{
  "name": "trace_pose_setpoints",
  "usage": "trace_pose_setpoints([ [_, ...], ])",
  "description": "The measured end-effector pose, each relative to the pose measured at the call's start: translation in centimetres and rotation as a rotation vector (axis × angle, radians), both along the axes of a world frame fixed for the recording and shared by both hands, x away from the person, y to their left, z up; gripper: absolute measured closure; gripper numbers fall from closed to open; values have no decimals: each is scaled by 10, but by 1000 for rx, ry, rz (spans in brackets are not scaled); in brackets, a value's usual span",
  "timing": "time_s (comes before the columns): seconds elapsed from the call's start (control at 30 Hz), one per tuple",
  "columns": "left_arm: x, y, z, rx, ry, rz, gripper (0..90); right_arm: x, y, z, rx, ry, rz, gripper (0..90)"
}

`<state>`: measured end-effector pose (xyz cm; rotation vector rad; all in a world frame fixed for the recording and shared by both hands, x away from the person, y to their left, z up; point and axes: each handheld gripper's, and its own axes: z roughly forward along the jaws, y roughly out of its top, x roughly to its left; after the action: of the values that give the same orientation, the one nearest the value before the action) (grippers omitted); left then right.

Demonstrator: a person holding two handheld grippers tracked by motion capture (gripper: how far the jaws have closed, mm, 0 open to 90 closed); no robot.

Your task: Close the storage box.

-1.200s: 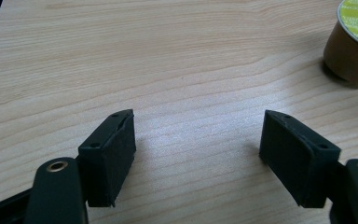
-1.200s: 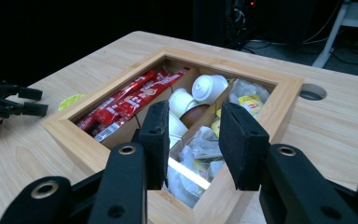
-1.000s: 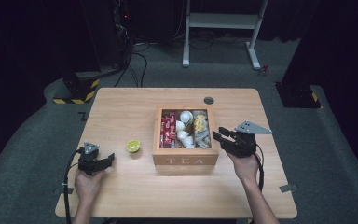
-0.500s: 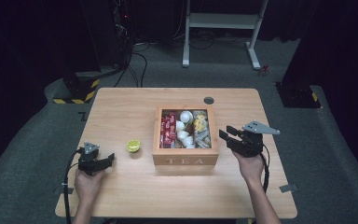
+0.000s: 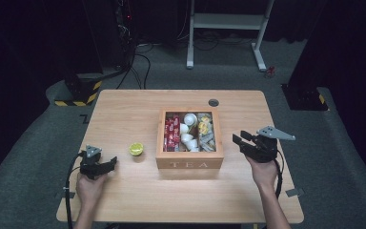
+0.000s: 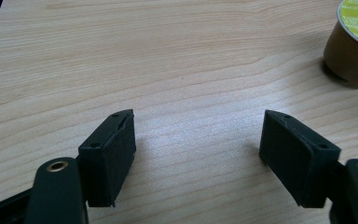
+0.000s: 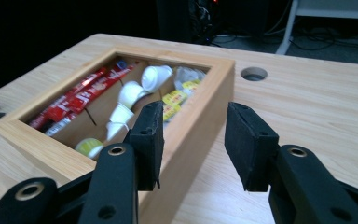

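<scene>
On the wooden tabletop (image 5: 138, 191) stood an open wooden tea box (image 5: 189, 164) with "TEA" on its front wall, roughly in the middle. Inside it, red sachets (image 5: 172, 132) lay in the left compartment, white capsules (image 5: 187, 131) in the middle one, and yellow-labelled packets (image 5: 205, 129) in the right one. In the right gripper view the same red sachets (image 7: 81, 93), white capsules (image 7: 133, 93) and yellow packets (image 7: 175, 100) were seen over the box's rim (image 7: 200, 112), along with one yellow-green capsule (image 7: 87, 146) at the near end of the middle compartment.

The right gripper (image 5: 244, 143) hung just beside the box's right wall, apart from it, pointing left towards the box. Its fingers (image 7: 251, 144) stood fairly wide with nothing between them; they had just been opening. The box's right wall lay beyond the gap between the fingers in the right gripper view.

The left gripper (image 5: 108, 164) rested low near the tabletop's left front, pointing right. Its fingers (image 6: 112, 154) stood wide apart over bare wood, holding nothing. A brown capsule with a lime-green lid (image 5: 136, 149) sat on the tabletop between that gripper and the box, near the gripper's tips but apart from them; in the left gripper view the capsule (image 6: 352, 44) stood upright at the upper right, beyond the fingers.

A round cable hole (image 5: 213, 102) was cut into the tabletop behind the box.
</scene>
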<state>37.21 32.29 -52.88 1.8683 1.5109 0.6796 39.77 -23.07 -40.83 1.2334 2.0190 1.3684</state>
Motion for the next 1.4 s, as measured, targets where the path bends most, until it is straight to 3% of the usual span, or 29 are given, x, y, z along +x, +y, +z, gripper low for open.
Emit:
trace_pose_setpoints([
  [0.33, 0, 0, 0, -1, 0, 0, 271, -2, -17, -14, 2, 9, -52, 566],
  [0.7, 0, 0, 0, -2, 0, 0, 271, 2, -25, -35, -21, 63, -110, 567],
  [0.83, 0, 0, 0, -2, 0, 0, 271, 4, -28, -49, -47, 95, -129, 560],
  [1.2, 0, 0, 0, -2, 0, -1, 270, 8, -25, -68, -99, 125, -153, 544],
  [1.4, 0, 0, 0, -2, 0, -3, 278, 10, -22, -82, -167, 132, -167, 546],
])
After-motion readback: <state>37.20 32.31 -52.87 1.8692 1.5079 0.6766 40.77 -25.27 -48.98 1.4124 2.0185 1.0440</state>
